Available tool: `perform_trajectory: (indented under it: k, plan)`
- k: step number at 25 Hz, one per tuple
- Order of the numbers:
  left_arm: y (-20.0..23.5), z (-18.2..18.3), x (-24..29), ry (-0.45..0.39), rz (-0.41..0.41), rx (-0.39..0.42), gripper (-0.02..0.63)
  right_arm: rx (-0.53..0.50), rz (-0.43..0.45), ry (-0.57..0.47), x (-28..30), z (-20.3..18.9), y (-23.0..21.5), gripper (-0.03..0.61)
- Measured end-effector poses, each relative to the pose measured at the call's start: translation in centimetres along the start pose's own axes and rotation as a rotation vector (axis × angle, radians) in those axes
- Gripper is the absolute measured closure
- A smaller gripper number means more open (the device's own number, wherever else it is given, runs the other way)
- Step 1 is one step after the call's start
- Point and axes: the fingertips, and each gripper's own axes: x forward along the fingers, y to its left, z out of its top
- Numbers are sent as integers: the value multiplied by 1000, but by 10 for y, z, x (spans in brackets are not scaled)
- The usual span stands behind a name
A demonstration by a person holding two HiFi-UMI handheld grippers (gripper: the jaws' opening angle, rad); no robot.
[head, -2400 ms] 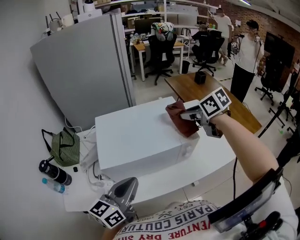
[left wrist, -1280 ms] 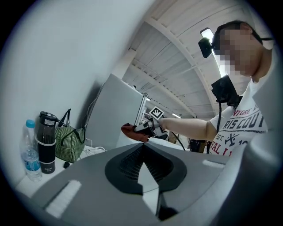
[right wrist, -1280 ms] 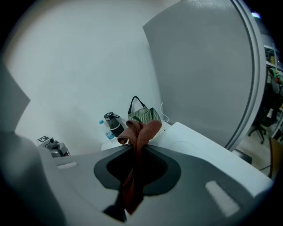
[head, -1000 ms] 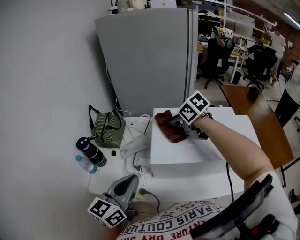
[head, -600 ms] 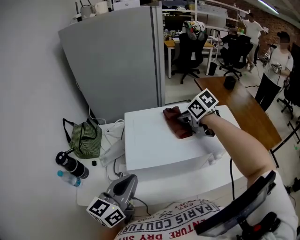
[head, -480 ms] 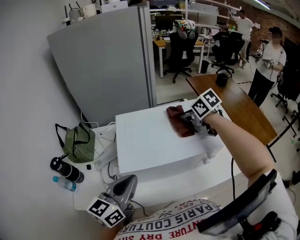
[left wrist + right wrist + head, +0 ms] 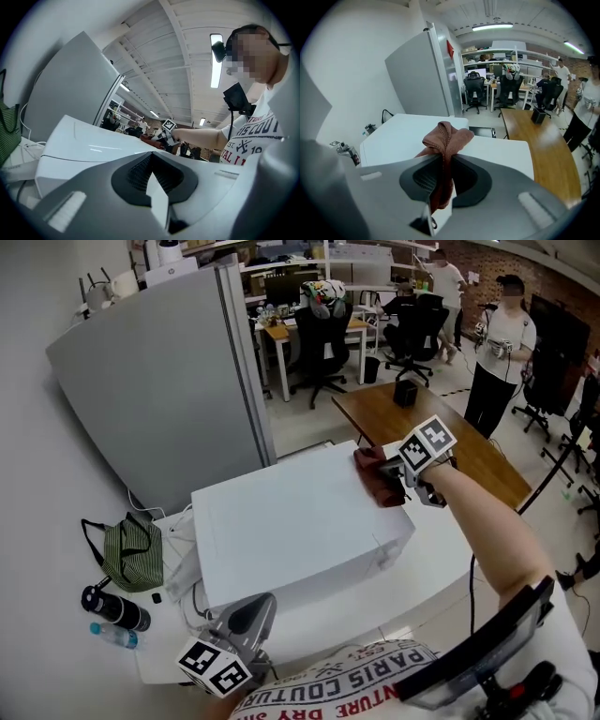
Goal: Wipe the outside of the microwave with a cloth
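The white microwave (image 7: pixel 291 521) stands on a white table, and its top fills the middle of the head view. My right gripper (image 7: pixel 401 480) is shut on a reddish-brown cloth (image 7: pixel 379 478), which lies against the microwave's far right top corner. In the right gripper view the cloth (image 7: pixel 446 137) bunches up between the jaws over the white top (image 7: pixel 401 133). My left gripper (image 7: pixel 240 626) hangs low in front of the microwave, shut with nothing in it. The left gripper view shows the microwave (image 7: pixel 89 147) from below and the cloth hand far off.
A tall grey cabinet (image 7: pixel 159 381) stands behind the microwave. A green striped bag (image 7: pixel 129 554), a black bottle (image 7: pixel 111 607) and a water bottle (image 7: pixel 114 636) lie at the left. A wooden table (image 7: pixel 427 423) is at the right; a person (image 7: pixel 497 352) and office chairs stand beyond.
My right gripper has dragged the cloth across the microwave's top, from the left rear to the far right corner. The left gripper has stayed put.
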Motion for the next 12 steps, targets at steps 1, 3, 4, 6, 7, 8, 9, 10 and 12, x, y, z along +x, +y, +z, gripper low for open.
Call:
perform_trajectory:
  k: [1,3,4,6,7,8,9,10,12]
  plan:
    - [1,0,1,0,1,-3,609,1,-3,0,-1,-1,-2,534]
    - [2,-1,-1,-3,4,-5,609,-14,-14,5,0,0,-2,534]
    - [3,-1,-2,-5,7,-6,609,-25,-20,9,1,0,-1,534]
    - [4,-2,-6,-11,12,-9,609,-45,-25,10,0,5,4,534]
    - [5,-3,-8,-14,16,-12,609,-56,-19,1,-1,10,9,535]
    - [6,-4,-11,-17,22,-13,609,-68,-8,-16,-3,17,17,535]
    - [8,-4,-15,-20,30,-15,609,-80,10,-38,-5,27,27,535]
    - [10,-5,-20,-24,39,-17,609,-92,33,-64,-6,39,39,534]
    - [14,-4,-31,-35,60,-19,609,-123,87,-111,-5,63,70,535]
